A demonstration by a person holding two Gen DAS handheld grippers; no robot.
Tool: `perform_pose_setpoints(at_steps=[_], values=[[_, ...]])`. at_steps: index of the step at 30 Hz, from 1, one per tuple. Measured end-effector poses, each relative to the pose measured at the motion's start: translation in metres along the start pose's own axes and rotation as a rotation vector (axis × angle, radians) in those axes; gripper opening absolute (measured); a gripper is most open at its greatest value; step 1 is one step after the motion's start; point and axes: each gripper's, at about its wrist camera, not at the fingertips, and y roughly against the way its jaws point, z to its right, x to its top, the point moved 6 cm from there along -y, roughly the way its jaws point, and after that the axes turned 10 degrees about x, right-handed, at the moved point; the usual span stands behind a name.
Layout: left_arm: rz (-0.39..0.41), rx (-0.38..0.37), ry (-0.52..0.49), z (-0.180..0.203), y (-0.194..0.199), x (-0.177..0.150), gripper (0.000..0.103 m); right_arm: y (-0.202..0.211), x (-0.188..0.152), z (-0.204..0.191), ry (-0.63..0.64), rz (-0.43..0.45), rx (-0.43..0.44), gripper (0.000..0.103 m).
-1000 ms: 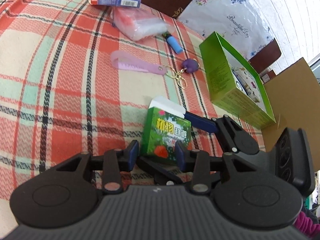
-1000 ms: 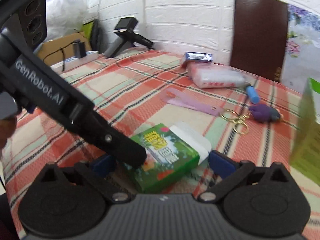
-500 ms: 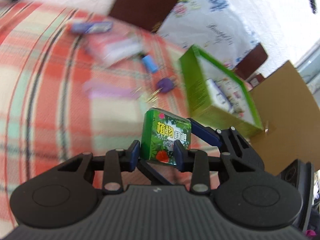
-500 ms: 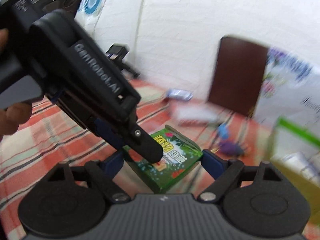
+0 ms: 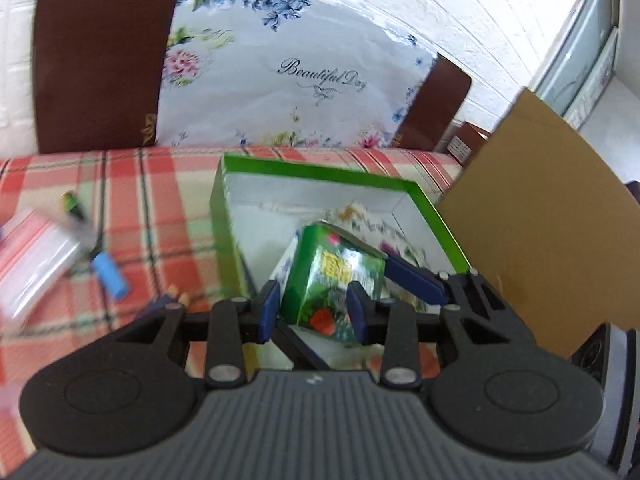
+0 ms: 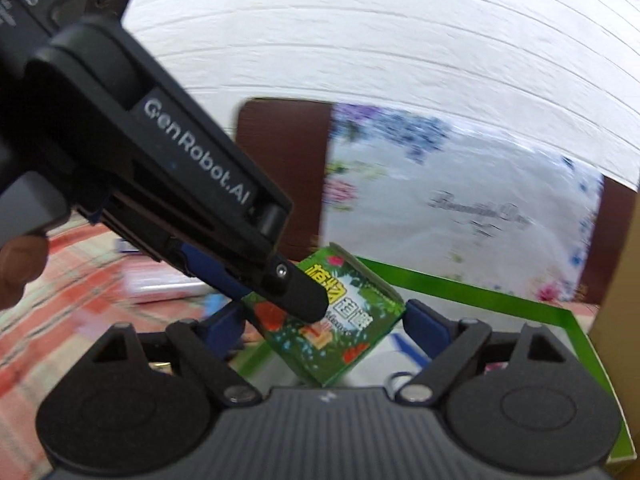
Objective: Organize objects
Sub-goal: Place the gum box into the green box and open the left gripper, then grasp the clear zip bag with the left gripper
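Left gripper (image 5: 312, 310) clamps the green tissue pack (image 5: 334, 280) just above the green box's (image 5: 320, 170) near end; right gripper (image 6: 324, 320) straddles it, jaws wide, having just reopened slightly.

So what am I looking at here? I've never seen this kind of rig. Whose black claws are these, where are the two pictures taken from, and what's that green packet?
No robot here: a person holds a two-finger gripper in each hand, and each gripper carries a fisheye camera looking out along its own fingers. One picture is from the left gripper, the other from the right gripper.

The left gripper's blue pads are closed on a small green packet with Chinese lettering, held in the air over an open green box with a white inside. The right gripper's fingers stand wide on either side of the same packet; whether they press it I cannot tell.

On the plaid tablecloth lie a clear plastic pouch and a small blue tube, both blurred. A brown cardboard sheet stands beside the box.
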Motion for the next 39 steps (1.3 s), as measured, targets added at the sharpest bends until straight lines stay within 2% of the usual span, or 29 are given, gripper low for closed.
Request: perform_pose_setpoints(at_steps=[2,4,7,12,20,24,27,30,33,35,39], values=[[0.009,0.052,0.01,0.002,-0.014,0.006,0.048,-0.014,-0.008,0.014,-0.016,-0.021,-0.074,0.1],[0.012,0.105,0.012,0.001,-0.02,0.007,0.048,-0.026,-0.017,0.024,-0.029,-0.068,-0.129,0.101],[0.02,0.102,0.002,-0.002,-0.012,0.0,0.047,-0.02,-0.024,0.025,-0.074,-0.047,-0.115,0.101],[0.034,0.147,-0.015,-0.012,0.007,-0.02,0.048,0.002,-0.03,0.017,-0.1,-0.007,-0.117,0.101],[0.023,0.234,-0.008,-0.054,0.04,-0.069,0.048,0.039,-0.036,-0.014,-0.148,0.028,-0.098,0.099],[-0.023,0.312,0.034,-0.093,0.048,-0.096,0.048,0.042,-0.037,-0.043,-0.12,0.003,-0.03,0.097],[-0.041,0.365,0.097,-0.129,0.056,-0.113,0.048,0.039,-0.032,-0.071,-0.047,0.0,0.025,0.097],[-0.033,0.441,0.148,-0.166,0.066,-0.122,0.048,0.029,-0.029,-0.099,0.001,-0.023,0.095,0.092],[0.007,0.508,0.195,-0.202,0.079,-0.126,0.048,0.008,-0.027,-0.119,0.007,-0.07,0.174,0.087],[0.032,0.507,0.244,-0.223,0.087,-0.128,0.047,-0.008,-0.022,-0.13,0.007,-0.093,0.216,0.087],[0.062,0.423,0.364,-0.25,0.1,-0.13,0.046,-0.051,-0.002,-0.139,0.005,-0.122,0.27,0.088]])
